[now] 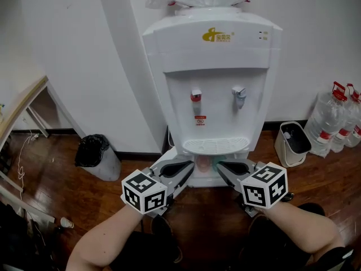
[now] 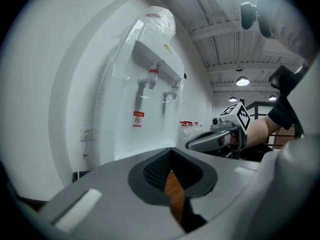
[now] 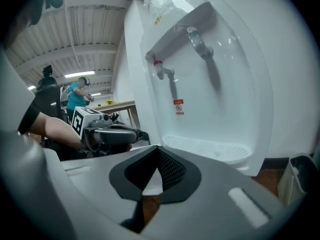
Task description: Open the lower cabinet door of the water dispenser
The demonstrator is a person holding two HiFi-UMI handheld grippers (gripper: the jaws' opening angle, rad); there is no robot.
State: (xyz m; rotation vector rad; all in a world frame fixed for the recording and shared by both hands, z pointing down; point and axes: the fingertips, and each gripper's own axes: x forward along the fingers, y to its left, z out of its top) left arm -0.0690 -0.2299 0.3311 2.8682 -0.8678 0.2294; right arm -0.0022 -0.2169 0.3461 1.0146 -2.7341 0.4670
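A white water dispenser (image 1: 214, 66) stands against the wall, with a red tap (image 1: 196, 96), a grey tap (image 1: 239, 95) and a drip tray (image 1: 217, 145). Both grippers hang in front of its lower part and hide most of the cabinet. Between them only a small strip (image 1: 204, 165) with pale pink and green shapes shows; I cannot tell how the door stands. My left gripper (image 1: 189, 165) (image 2: 172, 176) is open, with floor showing through the gap and nothing in it. My right gripper (image 1: 221, 165) (image 3: 157, 171) is shut and empty.
A bin lined with a black bag (image 1: 98, 156) stands left of the dispenser, and a small white bin (image 1: 293, 143) to its right. Beyond that are large water bottles (image 1: 338, 117). A wooden table edge (image 1: 22, 103) runs along the far left. A distant person (image 3: 77, 96) shows in the right gripper view.
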